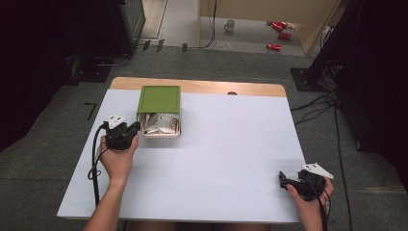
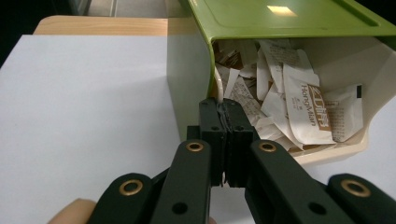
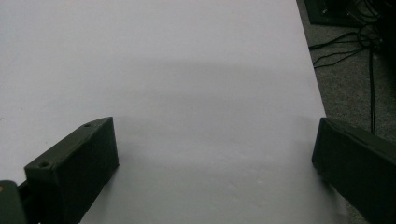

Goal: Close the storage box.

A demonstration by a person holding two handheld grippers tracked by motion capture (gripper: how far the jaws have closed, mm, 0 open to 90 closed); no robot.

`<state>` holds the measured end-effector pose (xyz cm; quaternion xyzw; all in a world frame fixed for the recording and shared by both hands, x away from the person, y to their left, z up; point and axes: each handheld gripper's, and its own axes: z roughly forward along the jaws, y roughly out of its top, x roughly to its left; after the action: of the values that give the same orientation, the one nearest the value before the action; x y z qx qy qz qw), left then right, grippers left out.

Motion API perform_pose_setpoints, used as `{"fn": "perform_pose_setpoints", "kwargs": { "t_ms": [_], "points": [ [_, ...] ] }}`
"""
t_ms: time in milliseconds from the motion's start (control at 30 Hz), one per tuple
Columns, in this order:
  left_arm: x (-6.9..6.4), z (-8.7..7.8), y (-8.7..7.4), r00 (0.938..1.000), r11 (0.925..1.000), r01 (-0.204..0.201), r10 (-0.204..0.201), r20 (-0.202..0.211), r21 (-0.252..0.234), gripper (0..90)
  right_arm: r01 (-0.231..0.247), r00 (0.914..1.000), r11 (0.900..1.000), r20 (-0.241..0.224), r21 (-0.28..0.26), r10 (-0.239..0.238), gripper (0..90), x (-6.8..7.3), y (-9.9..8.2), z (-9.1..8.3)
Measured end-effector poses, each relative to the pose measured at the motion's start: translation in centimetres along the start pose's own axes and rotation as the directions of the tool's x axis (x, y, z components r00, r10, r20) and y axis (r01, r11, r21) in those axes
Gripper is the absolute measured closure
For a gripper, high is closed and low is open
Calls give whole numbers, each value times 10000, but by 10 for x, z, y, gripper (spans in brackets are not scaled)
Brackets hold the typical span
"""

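Left gripper (image 2: pixel 227 128): matte black, hinged links with brass-coloured rivets; jaws pressed flat together with nothing seen between them. Tips sit at the near left corner of the box's open side, touching or just short of the rim; which one cannot be told.
Left hand (image 1: pixel 117 159): wrapped around the left gripper body just beside the box's left wall; black cable trails toward the near table edge.
Right gripper (image 1: pixel 285 179): black, blocky jaws spread wide apart, holding nothing; bare white surface lies between them in the right gripper view.
Right hand (image 1: pixel 312 199): at the near right corner of the table, well apart from the box.
Box (image 1: pixel 159 134): rectangular, cream smooth plastic with rounded corners; stands on the left half of the table, toward the far edge.
Lid (image 2: pixel 289 18): green, glossy, flat panel with raised border; covers the far part of the box, near part left open.
Contents: loose heap of white paper sachets (image 2: pixel 306 109), crumpled, some with brown print.
Table (image 1: pixel 231 159): white matte top, light wood strip along the far edge.
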<state>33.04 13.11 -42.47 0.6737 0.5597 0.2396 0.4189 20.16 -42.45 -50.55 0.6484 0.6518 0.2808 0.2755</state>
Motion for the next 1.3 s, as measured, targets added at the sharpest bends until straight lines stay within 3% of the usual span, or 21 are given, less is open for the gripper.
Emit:
{"fn": "perform_pose_setpoints", "kwargs": {
  "t_ms": [133,300,500,733,800,900,1300],
  "points": [
    [4,0,-4,9995,9998,180,-179,261,-35,851,-4,10000,10000,-6,-3,4,0,0,0,0],
    [7,-4,-8,9999,9997,132,-130,82,-190,696,-16,10000,10000,-9,3,16,0,0,0,0],
    [16,-15,-10,9997,9999,151,-152,-177,-50,364,-5,10000,10000,-2,20,5,0,0,0,0],
    [22,-34,-16,9980,9999,-152,155,-615,57,106,1,10000,10000,7,5,-1,0,0,0,0],
    [25,-39,-18,9984,9994,-310,317,-461,157,20,14,10000,10000,0,-5,-14,0,0,0,0],
    [31,-47,-23,9994,9998,-143,146,-325,102,0,-1,10000,10000,6,4,1,0,0,0,0],
    [53,-68,-49,9943,9989,-71,119,-1062,455,0,28,10000,10000,18,-2,-28,0,0,0,0]
  ]
}}
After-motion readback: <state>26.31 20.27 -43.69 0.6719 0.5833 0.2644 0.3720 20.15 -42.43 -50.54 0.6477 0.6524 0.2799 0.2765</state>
